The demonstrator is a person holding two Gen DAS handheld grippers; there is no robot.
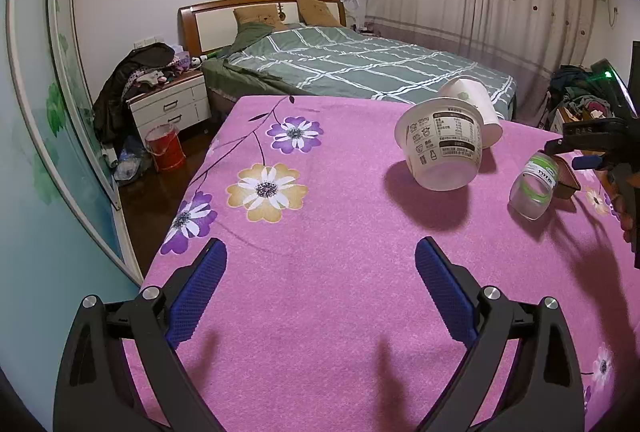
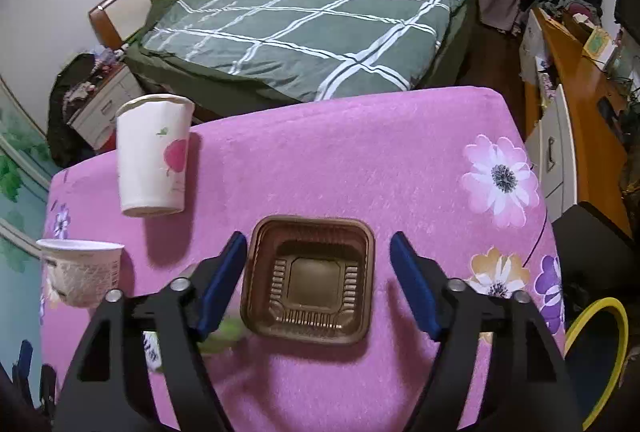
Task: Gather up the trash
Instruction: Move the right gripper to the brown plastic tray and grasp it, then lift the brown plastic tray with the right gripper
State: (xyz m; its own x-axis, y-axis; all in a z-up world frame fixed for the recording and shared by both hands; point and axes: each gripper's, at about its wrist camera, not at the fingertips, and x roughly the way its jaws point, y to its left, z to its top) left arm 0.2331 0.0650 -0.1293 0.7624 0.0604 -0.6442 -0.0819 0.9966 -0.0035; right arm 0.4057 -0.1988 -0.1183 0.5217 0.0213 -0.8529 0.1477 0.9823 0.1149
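Trash lies on a pink flowered table (image 1: 320, 232). In the left wrist view, a white yogurt tub (image 1: 440, 145) lies on its side, a paper cup (image 1: 476, 103) behind it, and a small clear bottle (image 1: 534, 187) to the right. My left gripper (image 1: 320, 264) is open and empty, well short of them. In the right wrist view, my right gripper (image 2: 318, 256) is open, its fingers on either side of a brown plastic tray (image 2: 308, 280). The paper cup (image 2: 152, 155) and yogurt tub (image 2: 80, 272) lie to the left. The bottle (image 2: 224, 332) is mostly hidden behind the left finger.
A green plaid bed (image 1: 360, 63) stands beyond the table. A nightstand (image 1: 172, 107) and a red bucket (image 1: 164, 147) are on the floor at left. A yellow-rimmed bin (image 2: 596, 352) sits at the table's right side, and a wooden desk (image 2: 580, 119) behind it.
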